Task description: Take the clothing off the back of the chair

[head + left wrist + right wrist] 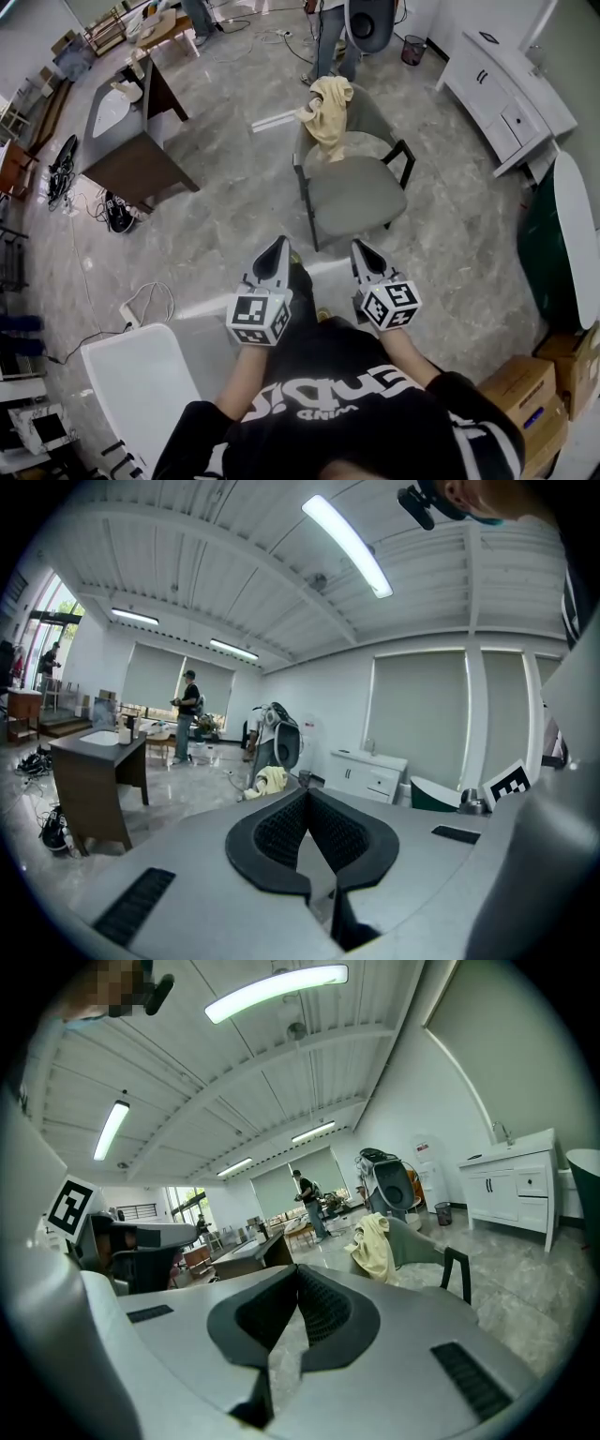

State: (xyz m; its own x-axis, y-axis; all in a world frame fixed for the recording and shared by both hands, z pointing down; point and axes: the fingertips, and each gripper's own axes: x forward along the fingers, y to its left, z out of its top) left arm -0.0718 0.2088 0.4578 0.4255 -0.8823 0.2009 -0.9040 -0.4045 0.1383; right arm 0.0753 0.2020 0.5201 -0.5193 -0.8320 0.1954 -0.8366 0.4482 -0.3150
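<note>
A pale yellow piece of clothing [326, 108] hangs over the back of a grey armchair [354, 187] with black legs, a short way ahead of me on the marble floor. My left gripper [277, 251] and right gripper [365, 253] are side by side in front of my body and point at the chair, well short of its seat. Both are shut with nothing between the jaws. In the left gripper view the left gripper [307, 797] has the clothing [270, 780] far beyond it. The right gripper [298, 1271] sees the clothing [375, 1246] and the chair [427, 1246] to its right.
A dark wooden desk [131, 141] stands at the left with shoes and cables on the floor near it. A person [328, 37] stands behind the chair. White cabinets [497, 94] line the right wall, with cardboard boxes [539, 394] at lower right. A white bin [141, 384] is beside my left leg.
</note>
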